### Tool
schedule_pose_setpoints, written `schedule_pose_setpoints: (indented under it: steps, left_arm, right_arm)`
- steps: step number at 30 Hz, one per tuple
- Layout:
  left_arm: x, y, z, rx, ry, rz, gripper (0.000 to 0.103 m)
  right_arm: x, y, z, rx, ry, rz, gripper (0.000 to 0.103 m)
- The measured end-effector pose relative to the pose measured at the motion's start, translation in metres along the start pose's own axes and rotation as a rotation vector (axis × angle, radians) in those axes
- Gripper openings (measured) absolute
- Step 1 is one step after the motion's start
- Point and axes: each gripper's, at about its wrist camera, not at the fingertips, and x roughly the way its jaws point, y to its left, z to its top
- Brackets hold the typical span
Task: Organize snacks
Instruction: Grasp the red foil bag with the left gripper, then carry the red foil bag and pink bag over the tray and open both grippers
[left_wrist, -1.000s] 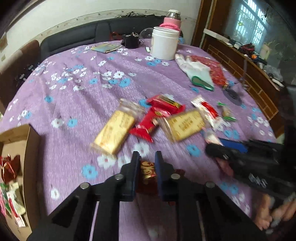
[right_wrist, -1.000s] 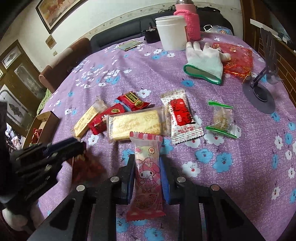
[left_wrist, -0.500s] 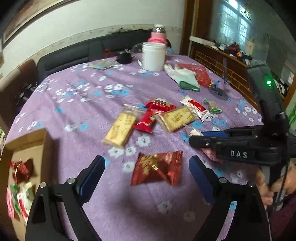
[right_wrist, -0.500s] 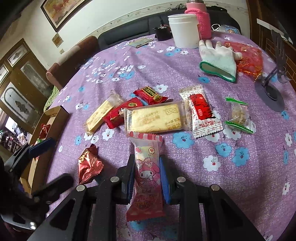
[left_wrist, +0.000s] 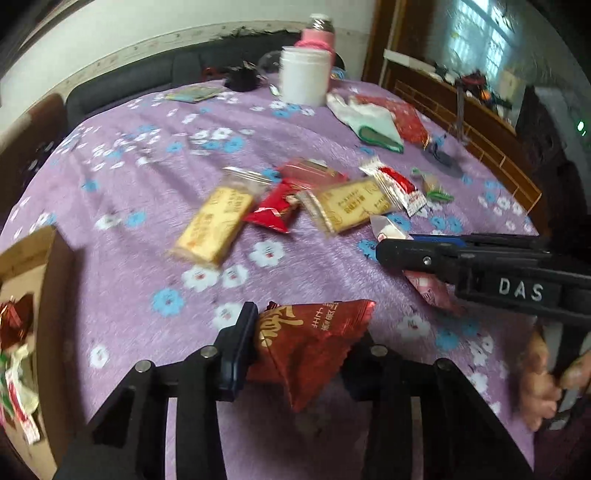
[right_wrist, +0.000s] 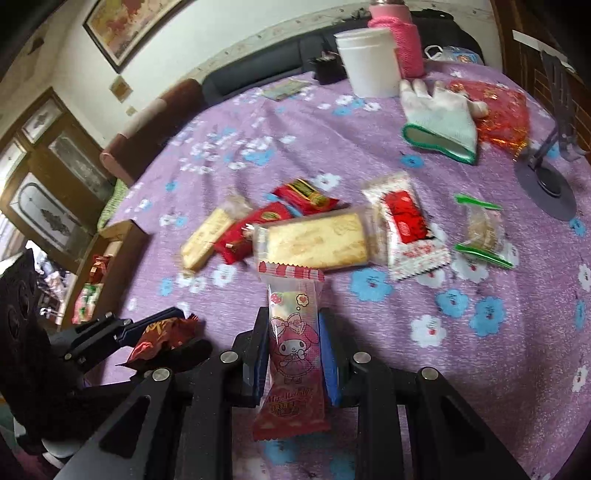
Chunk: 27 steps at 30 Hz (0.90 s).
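the left gripper is closing on a red candy packet, the right gripper clamps a pink packet; next likely the box at nine o'clock.

I noted both fisheye cameras sat close above the purple flowered tablecloth, each looking forward and steeply down along its own black fingers. My left view faced across the table toward the white plastic tub, with the right gripper entering from its right. My right view faced likewise, catching the left gripper lower left. Both shared the tub and the central snack pile.
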Motion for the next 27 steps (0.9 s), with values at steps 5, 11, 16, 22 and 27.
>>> schedule_pose_setpoints:
  steps: [5, 11, 16, 22, 27]
  left_arm:
    - [-0.061, 0.029, -0.021, -0.110, -0.085, -0.023, 0.039]
    - [-0.129, 0.096, -0.057, -0.229, -0.163, 0.121, 0.039]
    - [-0.150, 0.169, -0.089, -0.352, -0.131, 0.266, 0.039]
    - [-0.145, 0.228, -0.116, -0.444, -0.084, 0.359, 0.040]
    - [-0.135, 0.254, -0.128, -0.493, -0.050, 0.359, 0.040]
  right_arm:
    - [-0.009, 0.017, -0.002, -0.047, -0.055, 0.067, 0.026]
    - [-0.008, 0.044, -0.013, -0.088, -0.078, 0.064, 0.026]
    - [-0.009, 0.105, -0.022, -0.166, -0.071, 0.104, 0.027]
    - [0.016, 0.211, -0.032, -0.327, 0.007, 0.200, 0.027]
    - [0.053, 0.281, -0.045, -0.423, 0.082, 0.222, 0.028]
